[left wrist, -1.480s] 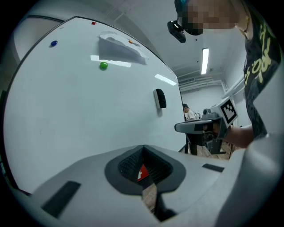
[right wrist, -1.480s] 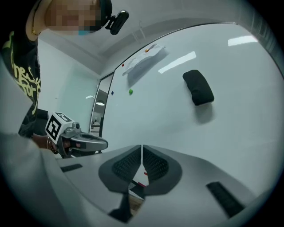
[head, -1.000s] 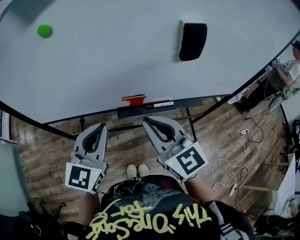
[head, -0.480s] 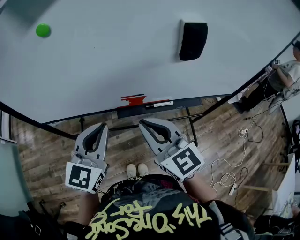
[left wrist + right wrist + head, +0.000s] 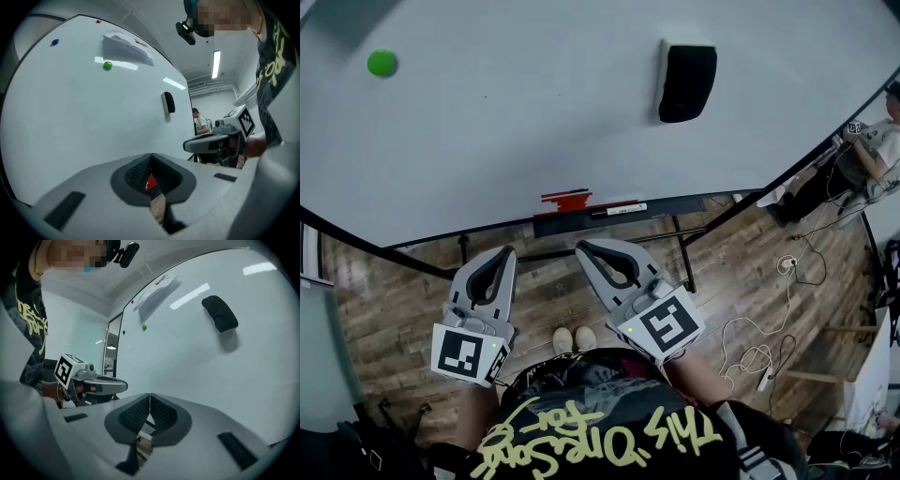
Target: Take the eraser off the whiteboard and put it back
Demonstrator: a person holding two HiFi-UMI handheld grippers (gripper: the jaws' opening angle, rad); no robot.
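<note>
Eraser entry, tongs outward. Left tongs: pressed together, empty, held low. Right tongs: likewise pressed together, empty. Whiteboard: eraser stuck upright on it, upper right, well apart from both tongs. Fits eraser awaiting removal or already returned. Any grip would want tongs spread across its narrow sides.

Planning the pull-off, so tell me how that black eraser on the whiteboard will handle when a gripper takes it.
The eraser clings to the upright whiteboard with nothing under it, so it is probably magnetic: expect brief resistance, then a sudden release. It looks compact and blocky, so likely light and stiff, and unlikely to roll.
</note>
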